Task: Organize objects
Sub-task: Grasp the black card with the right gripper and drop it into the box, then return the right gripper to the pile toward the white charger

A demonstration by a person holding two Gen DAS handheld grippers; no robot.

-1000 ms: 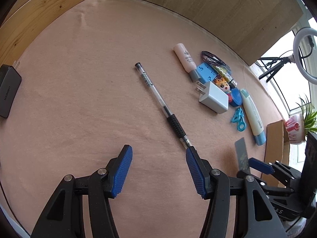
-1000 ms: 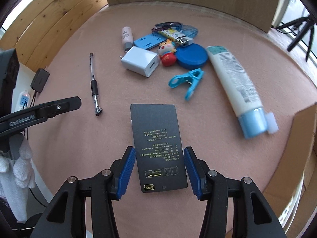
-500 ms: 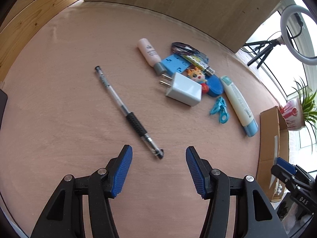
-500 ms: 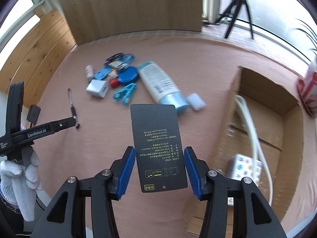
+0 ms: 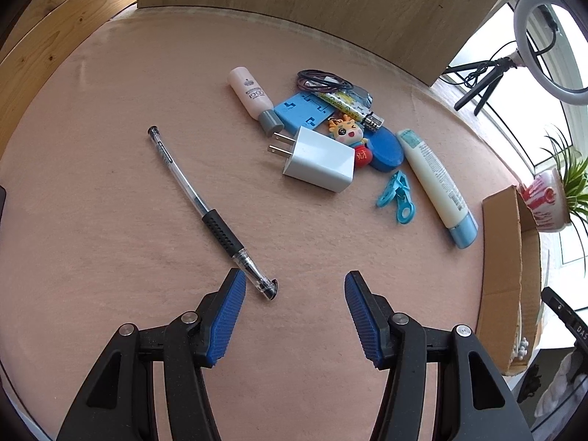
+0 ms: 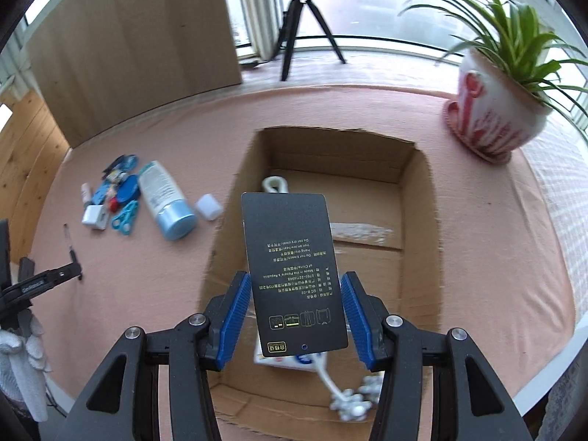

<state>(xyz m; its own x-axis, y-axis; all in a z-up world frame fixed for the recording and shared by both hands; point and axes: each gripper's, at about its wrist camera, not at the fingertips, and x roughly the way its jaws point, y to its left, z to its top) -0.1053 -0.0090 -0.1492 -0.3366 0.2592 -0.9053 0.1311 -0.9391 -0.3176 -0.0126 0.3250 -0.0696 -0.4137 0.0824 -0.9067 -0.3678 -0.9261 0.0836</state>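
Pink felt covers the table [image 5: 110,220], where a sorting job stands partly done. At the right end sits an open cardboard box [image 6: 422,228], already holding a white looped cord [image 6: 273,185], a small printed white packet [image 6: 290,360] and a white knobbed piece [image 6: 352,404].

Above the box, the right gripper [image 6: 296,314] holds a black card [image 6: 294,275] printed with care instructions, its blue pads on either side of the card's edges; the card hangs over the box and has not been let go.

Most of the work appears to remain. Well apart from the box lies a cluster: a white tube with a blue cap [image 5: 437,183], a white plug-in charger [image 5: 318,160], a pink bottle with a grey cap [image 5: 253,97], a blue perforated plate [image 5: 303,108], a blue round lid [image 5: 384,145], a blue clothes peg [image 5: 398,198], a cartoon keychain figure [image 5: 349,136], a patterned lighter [image 5: 352,106] and a coil of dark hair ties [image 5: 323,81]. A loose white cap [image 6: 208,205] rests between the tube and the box.

The left gripper [image 5: 292,316] hovers with jaws wide open and empty, the tip of a clear gel pen [image 5: 205,209] lying just ahead of its left pad, likely the next pick.
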